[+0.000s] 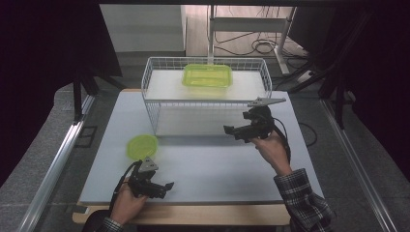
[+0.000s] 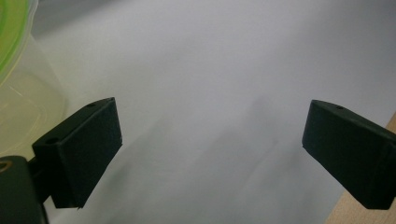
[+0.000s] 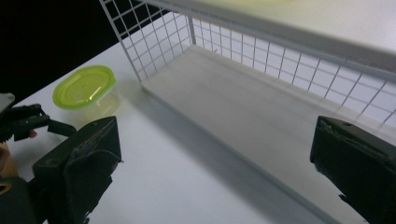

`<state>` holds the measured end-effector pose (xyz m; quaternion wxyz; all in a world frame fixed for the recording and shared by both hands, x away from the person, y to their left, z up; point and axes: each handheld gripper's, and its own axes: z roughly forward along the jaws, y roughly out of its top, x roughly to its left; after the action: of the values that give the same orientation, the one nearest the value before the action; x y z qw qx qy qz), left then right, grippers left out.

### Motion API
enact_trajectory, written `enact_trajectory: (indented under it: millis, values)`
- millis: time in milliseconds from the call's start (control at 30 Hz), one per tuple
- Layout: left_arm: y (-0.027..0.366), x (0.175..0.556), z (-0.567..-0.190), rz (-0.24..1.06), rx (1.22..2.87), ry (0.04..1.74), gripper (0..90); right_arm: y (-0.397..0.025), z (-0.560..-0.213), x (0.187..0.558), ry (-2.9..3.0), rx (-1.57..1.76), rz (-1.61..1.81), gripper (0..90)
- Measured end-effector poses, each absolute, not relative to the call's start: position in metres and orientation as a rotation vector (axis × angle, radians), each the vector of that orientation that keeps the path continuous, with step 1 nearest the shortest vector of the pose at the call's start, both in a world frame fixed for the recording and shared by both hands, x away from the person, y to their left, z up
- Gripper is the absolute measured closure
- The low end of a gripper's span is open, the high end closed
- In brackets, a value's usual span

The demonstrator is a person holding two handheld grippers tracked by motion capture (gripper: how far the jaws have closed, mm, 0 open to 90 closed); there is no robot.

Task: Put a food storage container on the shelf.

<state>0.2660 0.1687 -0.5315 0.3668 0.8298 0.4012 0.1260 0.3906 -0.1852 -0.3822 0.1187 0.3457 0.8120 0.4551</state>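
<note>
A round clear container with a green lid point(image 1: 142, 146) point(image 3: 84, 87) sits on the white table point(image 1: 217, 164) at the left, in front of the wire shelf rack point(image 1: 208, 94). A rectangular green-lidded container point(image 1: 207, 75) lies on the rack's upper shelf. My left gripper point(image 1: 164, 187) is open near the table's front edge, just below and right of the round container, whose edge point(image 2: 18, 70) appears at the left of the left gripper view. My right gripper point(image 1: 231, 130) is open, held before the rack's lower shelf point(image 3: 243, 112), nothing between its jaws.
The rack's wire side wall point(image 3: 154, 32) stands close to the round container. The wooden table edge point(image 1: 193, 215) runs along the front. Metal rails point(image 1: 63, 150) flank the table; cables and a stand point(image 1: 256, 46) lie on the floor behind.
</note>
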Motion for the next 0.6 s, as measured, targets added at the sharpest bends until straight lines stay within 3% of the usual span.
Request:
enact_trajectory:
  millis: [600]
  values:
    - [0.169, 0.265, -0.531, 0.332, 2.129, 1.028, 4.4, -0.204, -0.422, 0.354, 2.335, 1.03, 1.321, 0.2]
